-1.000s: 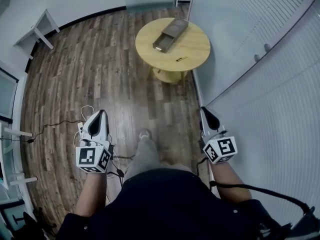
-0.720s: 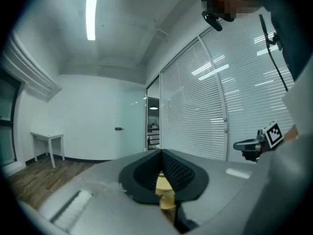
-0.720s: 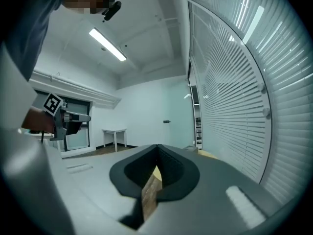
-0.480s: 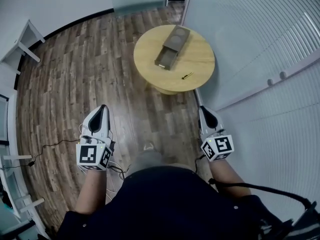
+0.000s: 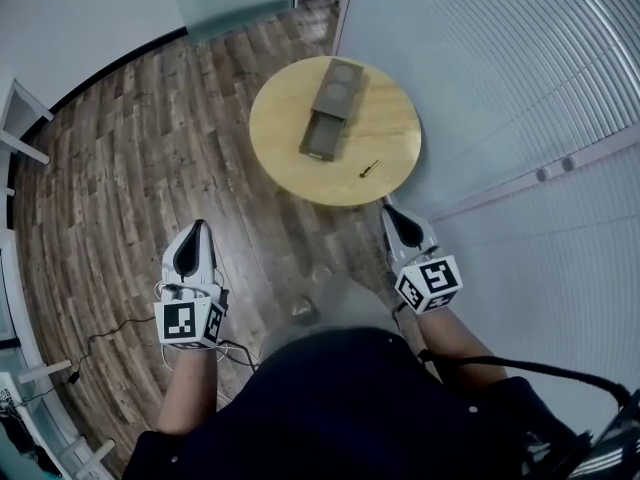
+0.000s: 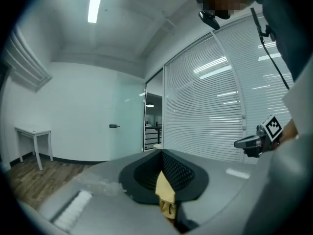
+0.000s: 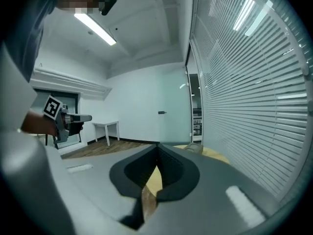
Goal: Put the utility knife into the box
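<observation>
The round wooden desk (image 5: 395, 133) sits in the upper middle of the head view. A long box (image 5: 329, 108) lies on it, and the end nearer the bottom of the frame is an open tray. The knife (image 5: 370, 168) is small and thin. It lies on bare wood down and to the right of the box, apart from it and near the desk's lower right rim.

Both grippers are below the desk in the frame, over the plank floor (image 5: 140, 158), and well apart from the knife and box. The left gripper (image 5: 198, 226) is at lower left, with its marker cube (image 5: 188, 322) toward the bottom. The right gripper (image 5: 387, 210) is at lower right, just under the desk's rim in the picture, and its cube (image 5: 428, 284) is behind it. The person's dark top (image 5: 340, 408) fills the bottom centre, and a shoe (image 5: 303, 311) shows above it.

In the left gripper view the black pads (image 6: 181, 173) meet at the tip, so this gripper is closed with nothing in it. A sliver of yellow shows through the slot lower down. The other gripper appears at the right edge of that view.

In the right gripper view the pads (image 7: 173, 168) also meet at the tip, closed and empty. The desk's pale wood shows past them, right of centre.

Slatted blinds (image 5: 500, 68) cover the right side of the head view. A white table (image 5: 15, 128) stands at the left edge, and a cable (image 5: 100, 330) trails on the floor at lower left.
</observation>
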Motion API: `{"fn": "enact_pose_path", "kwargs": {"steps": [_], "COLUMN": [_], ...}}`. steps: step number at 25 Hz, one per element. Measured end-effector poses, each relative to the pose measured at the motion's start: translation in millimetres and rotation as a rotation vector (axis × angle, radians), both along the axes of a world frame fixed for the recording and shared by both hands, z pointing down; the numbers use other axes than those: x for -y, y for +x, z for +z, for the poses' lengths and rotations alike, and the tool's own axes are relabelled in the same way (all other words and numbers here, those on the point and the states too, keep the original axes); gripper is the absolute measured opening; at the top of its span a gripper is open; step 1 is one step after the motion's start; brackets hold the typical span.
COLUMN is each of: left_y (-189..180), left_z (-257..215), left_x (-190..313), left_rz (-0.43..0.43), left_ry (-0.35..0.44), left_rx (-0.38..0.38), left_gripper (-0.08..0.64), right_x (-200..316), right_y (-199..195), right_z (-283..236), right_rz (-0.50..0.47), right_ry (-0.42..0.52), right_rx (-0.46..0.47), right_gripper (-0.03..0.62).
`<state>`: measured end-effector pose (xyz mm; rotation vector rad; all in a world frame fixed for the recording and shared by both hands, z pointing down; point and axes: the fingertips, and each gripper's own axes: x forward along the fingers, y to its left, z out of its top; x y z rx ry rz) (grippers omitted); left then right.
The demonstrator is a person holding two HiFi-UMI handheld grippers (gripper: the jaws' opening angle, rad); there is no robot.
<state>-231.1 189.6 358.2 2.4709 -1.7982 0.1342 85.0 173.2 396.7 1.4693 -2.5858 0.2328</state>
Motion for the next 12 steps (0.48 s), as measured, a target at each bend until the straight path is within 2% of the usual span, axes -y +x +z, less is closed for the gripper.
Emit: {"fn": "enact_pose_path", "kwargs": {"steps": [4, 9, 12], "left_y": [-3, 0, 10], "left_z": [9, -12, -20], "left_x": [35, 82, 121], "left_rz": [-0.003, -0.007, 0.009], "left_ry": [-0.018, 0.031, 0.029], "left_rx": [-0.006, 0.020, 0.053], "left_gripper": [0.003, 0.003, 0.003], "right_x": [25, 80, 117], "right_y": [-12, -4, 3], "right_z": [1, 17, 24], "right_rz": [-0.045, 0.010, 0.017], "right_ry": [0.008, -0.028, -0.036], "right_rx": [-0.023, -0.001, 0.024], "right_gripper": [0.008, 0.008, 0.008]}}
